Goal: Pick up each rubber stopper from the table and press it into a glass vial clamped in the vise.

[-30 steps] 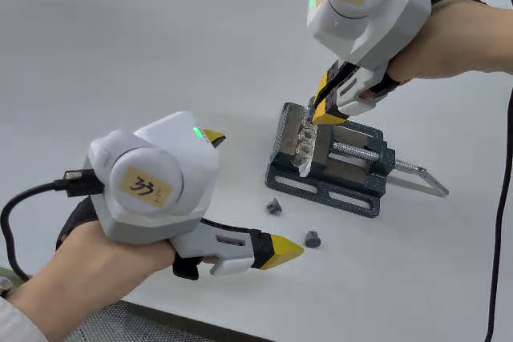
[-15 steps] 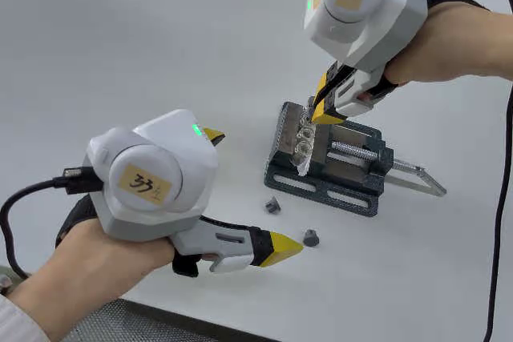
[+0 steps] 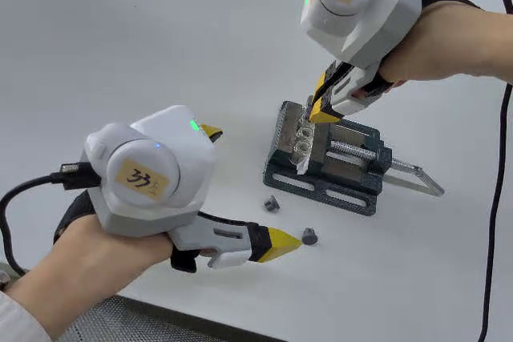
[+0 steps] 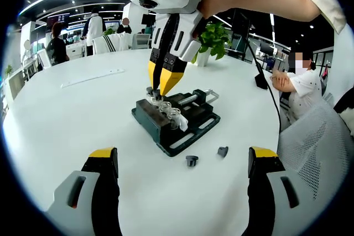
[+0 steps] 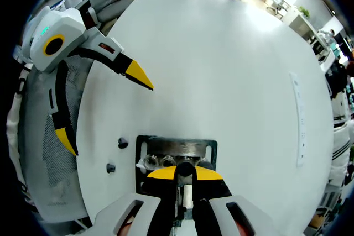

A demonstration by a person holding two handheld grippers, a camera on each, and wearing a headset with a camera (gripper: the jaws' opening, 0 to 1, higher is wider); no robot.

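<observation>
Dark stopper [image 5: 185,167] pinched in right tool [image 5: 185,173] (over vise [image 5: 166,146]).

clear glass vials [image 3: 303,140] upright, clamped in dark vise [image 3: 321,187] | two grey rubber stoppers [image 3: 272,203] [image 3: 309,236] loose on surface [image 3: 160,54] beside it | third stopper [image 5: 185,168] pinched above them

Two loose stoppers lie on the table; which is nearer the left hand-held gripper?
The stopper farther from the vise, just off a yellow jaw tip of the left hand-held gripper; the other stopper sits close to the vise base.

Head view looks down — both gripper views face the vise [image 4: 166,130], right's closest.
</observation>
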